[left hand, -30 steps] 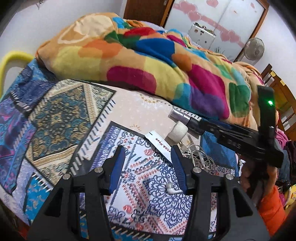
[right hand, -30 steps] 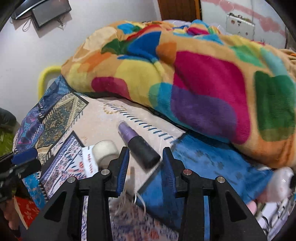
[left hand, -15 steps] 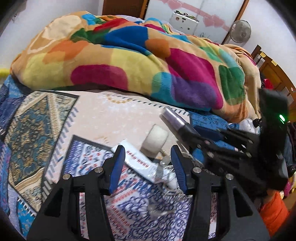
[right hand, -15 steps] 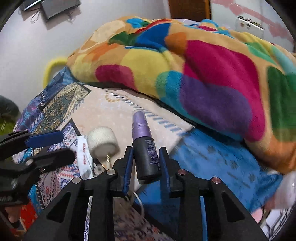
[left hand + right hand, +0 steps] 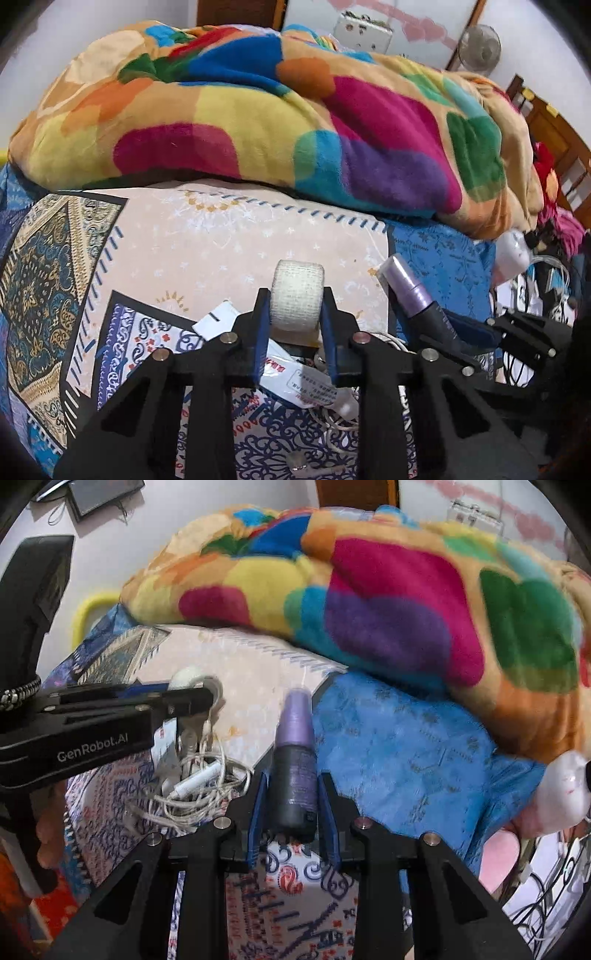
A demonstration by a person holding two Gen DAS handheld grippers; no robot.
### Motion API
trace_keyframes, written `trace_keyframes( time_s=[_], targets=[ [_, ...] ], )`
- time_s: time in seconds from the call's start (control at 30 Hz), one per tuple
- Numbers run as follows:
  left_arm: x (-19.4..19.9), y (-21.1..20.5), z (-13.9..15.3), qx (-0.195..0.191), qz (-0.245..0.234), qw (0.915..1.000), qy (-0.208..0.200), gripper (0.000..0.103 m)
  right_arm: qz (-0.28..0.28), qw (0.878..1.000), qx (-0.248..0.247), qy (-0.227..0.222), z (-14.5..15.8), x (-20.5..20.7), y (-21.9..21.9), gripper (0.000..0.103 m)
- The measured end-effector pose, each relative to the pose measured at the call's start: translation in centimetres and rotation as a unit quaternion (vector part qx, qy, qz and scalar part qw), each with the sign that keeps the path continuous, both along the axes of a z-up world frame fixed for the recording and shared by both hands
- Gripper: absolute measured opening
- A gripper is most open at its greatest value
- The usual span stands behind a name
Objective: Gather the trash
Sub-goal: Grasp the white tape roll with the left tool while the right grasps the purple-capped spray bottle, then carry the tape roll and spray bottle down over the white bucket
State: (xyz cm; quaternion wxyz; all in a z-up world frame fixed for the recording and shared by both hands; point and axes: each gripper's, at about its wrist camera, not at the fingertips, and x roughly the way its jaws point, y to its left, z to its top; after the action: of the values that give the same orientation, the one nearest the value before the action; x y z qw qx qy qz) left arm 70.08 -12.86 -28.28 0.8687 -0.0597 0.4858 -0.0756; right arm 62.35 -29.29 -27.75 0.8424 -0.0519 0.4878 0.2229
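On the patterned bedsheet (image 5: pixel 192 243) my left gripper (image 5: pixel 295 314) is shut on a cream bandage roll (image 5: pixel 297 295), its blue pads against both sides. My right gripper (image 5: pixel 291 801) is shut on a dark spray bottle with a purple cap (image 5: pixel 295 760), which points away from me. The bottle (image 5: pixel 417 299) and the right gripper also show at the right of the left wrist view. A white printed wrapper (image 5: pixel 288 365) lies under the left fingers. The roll (image 5: pixel 188 675) shows behind the left gripper in the right wrist view.
A bright patchwork blanket (image 5: pixel 280 122) is heaped across the back of the bed. Tangled white earphones (image 5: pixel 199 779) lie between the two grippers. A blue cloth (image 5: pixel 399 746) lies right of the bottle. Cables and clutter (image 5: pixel 546 273) sit off the bed's right edge.
Both grippers have moved forward and closed. The left one now clamps the bandage roll; the right one has tightened on the bottle it was straddling.
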Motion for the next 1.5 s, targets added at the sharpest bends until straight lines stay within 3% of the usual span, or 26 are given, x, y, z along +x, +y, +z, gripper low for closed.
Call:
trace_keyframes(
  time_s=[0.23, 0.57, 1.0, 1.27, 1.5],
  targets=[
    [-1.5, 1.2, 2.4, 0.005, 0.019, 0.9994, -0.028, 0.025, -0.032, 0.999, 0.020, -0.014, 1.0, -0.7, 0.1, 0.024],
    [-6.0, 4.0, 8.8, 0.000, 0.046, 0.9971, -0.061, 0.025, -0.046, 0.995, 0.044, -0.073, 8.6, -3.4, 0.2, 0.024],
    [-18.0, 6.9, 18.2, 0.043, 0.081, 0.9896, -0.111, 0.025, -0.010, 0.989, 0.084, -0.119, 18.7, -12.9, 3.2, 0.024],
    [-26.5, 8.5, 21.7, 0.054, 0.095, 0.9855, -0.130, 0.025, 0.015, 0.987, 0.107, -0.116, 21.4, -19.1, 5.7, 0.024],
    [-33.2, 11.6, 22.6, 0.048, 0.123, 0.9824, -0.132, 0.025, 0.048, 0.987, 0.111, -0.104, 21.7, -23.9, 8.9, 0.024]
  ],
)
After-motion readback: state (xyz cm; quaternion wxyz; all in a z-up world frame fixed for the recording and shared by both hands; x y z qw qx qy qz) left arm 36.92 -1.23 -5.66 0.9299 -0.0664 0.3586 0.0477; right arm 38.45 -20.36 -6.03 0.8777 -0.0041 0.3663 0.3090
